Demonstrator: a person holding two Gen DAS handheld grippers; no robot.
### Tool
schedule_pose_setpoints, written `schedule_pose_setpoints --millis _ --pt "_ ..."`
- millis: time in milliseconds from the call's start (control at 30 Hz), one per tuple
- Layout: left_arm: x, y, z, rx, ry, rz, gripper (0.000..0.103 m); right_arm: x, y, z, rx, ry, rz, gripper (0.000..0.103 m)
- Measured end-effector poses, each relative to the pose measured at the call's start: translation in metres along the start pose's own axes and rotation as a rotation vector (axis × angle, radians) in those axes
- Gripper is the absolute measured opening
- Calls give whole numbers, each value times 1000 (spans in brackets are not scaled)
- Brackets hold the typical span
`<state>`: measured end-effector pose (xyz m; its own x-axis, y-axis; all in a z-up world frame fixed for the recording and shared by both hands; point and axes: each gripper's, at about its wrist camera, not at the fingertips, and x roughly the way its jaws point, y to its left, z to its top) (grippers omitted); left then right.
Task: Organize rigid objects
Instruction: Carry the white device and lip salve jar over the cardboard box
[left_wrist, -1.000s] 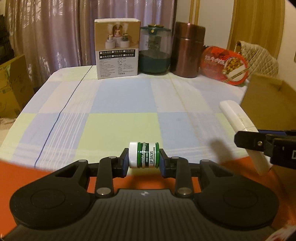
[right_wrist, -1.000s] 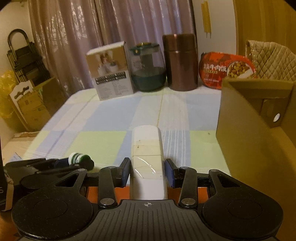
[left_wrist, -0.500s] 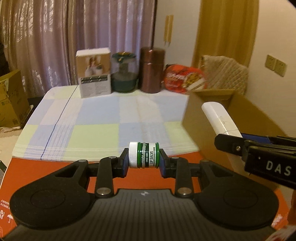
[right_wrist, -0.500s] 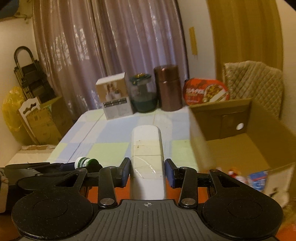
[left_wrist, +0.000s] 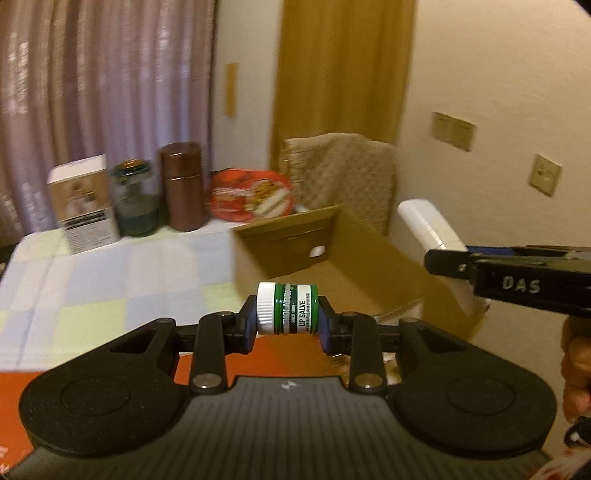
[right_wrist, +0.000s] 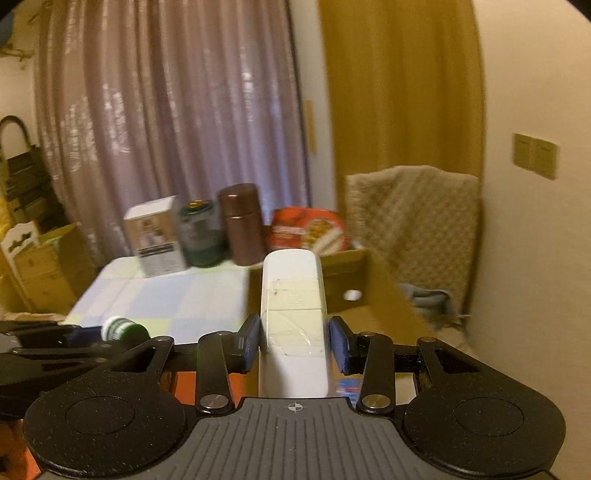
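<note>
My left gripper (left_wrist: 287, 314) is shut on a small green lip salve jar (left_wrist: 287, 308) with a white cap, held sideways in the air. My right gripper (right_wrist: 294, 339) is shut on a long white remote-like device (right_wrist: 293, 306) that points forward. In the left wrist view the right gripper (left_wrist: 517, 280) and its white device (left_wrist: 430, 225) hang at the right, above an open cardboard box (left_wrist: 306, 236). In the right wrist view the left gripper (right_wrist: 55, 339) with the jar (right_wrist: 120, 328) is at the lower left, and the box (right_wrist: 351, 280) lies ahead.
At the back of the checked tablecloth (left_wrist: 110, 280) stand a white carton (left_wrist: 83, 206), a glass jar (left_wrist: 135, 203), a brown canister (left_wrist: 183, 186) and a red food pack (left_wrist: 251, 194). A quilted chair (left_wrist: 340, 170) stands behind the box. An orange surface (left_wrist: 288, 354) lies under the left gripper.
Both grippers have risen and swung to the right with their objects still held; the table has slid left in view and the open box has come in front of them.
</note>
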<state>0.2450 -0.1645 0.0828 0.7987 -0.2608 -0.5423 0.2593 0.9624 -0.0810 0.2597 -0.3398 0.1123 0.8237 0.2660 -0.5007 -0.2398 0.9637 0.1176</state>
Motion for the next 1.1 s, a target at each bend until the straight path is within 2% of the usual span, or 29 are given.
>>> schedule_pose_setpoints --millis 133,267,633,1000,1100 --pt "24 -27 6 16 21 -67 27 0 -33 -2 20 24 -37 37" --pt "50 -46 4 57 60 -95 27 6 -58 -10 53 58 -59 37" --pt "105 -64 -14 90 151 -104 27 34 -88 -28 83 127 -47 37" --pt "120 -72 -19 111 177 -110 28 46 -101 -39 97 151 -46 37" --pt "120 -70 -19 108 176 -88 46 47 -101 -41 98 154 -46 37"
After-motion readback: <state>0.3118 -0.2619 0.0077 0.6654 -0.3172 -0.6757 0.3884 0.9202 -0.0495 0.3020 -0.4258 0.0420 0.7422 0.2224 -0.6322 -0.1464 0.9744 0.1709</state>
